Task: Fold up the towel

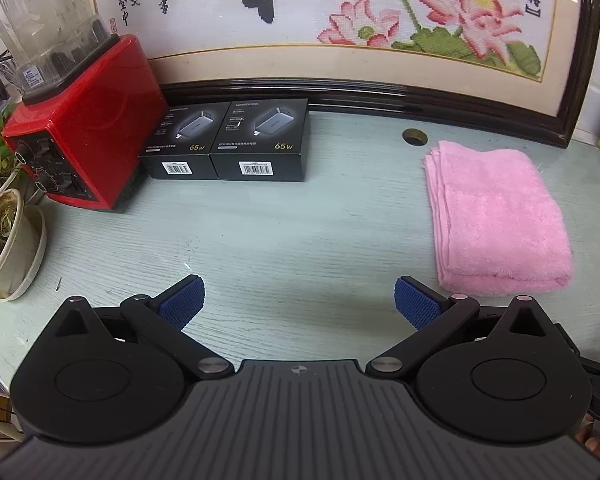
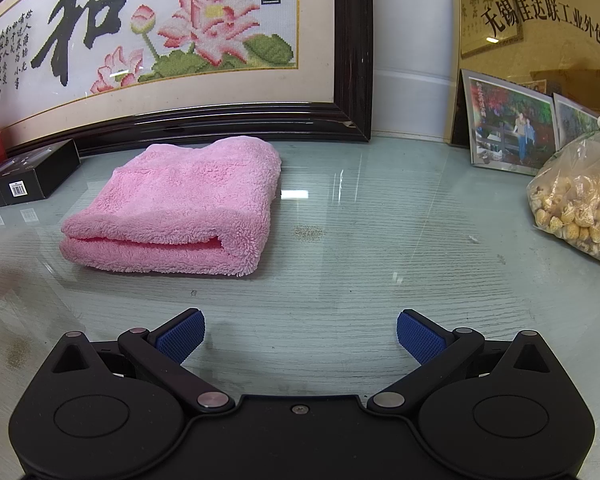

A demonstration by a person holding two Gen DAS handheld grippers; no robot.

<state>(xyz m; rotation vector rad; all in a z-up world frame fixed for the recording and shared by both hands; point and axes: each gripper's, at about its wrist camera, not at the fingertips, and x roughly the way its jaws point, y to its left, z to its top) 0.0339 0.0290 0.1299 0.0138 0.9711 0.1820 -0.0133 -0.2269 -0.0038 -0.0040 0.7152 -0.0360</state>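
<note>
Hovering wide open and empty were left hand-held gripper (image 1: 298,304) and right hand-held gripper (image 2: 300,338) | pink towel (image 2: 176,204) lay folded | risk: a careless nudge would undo its layers.

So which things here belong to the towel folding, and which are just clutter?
Job: towel, already folded; left gripper and right gripper, both open.

Clutter: blender, two charger boxes, plant pot, framed embroidery, photos, snack bag.

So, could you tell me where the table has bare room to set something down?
Bare table lies between the black boxes and the pink towel, in front of the left claw. More lies between the towel and the snack bag. The back left is crowded by the red blender and plant pot.
</note>
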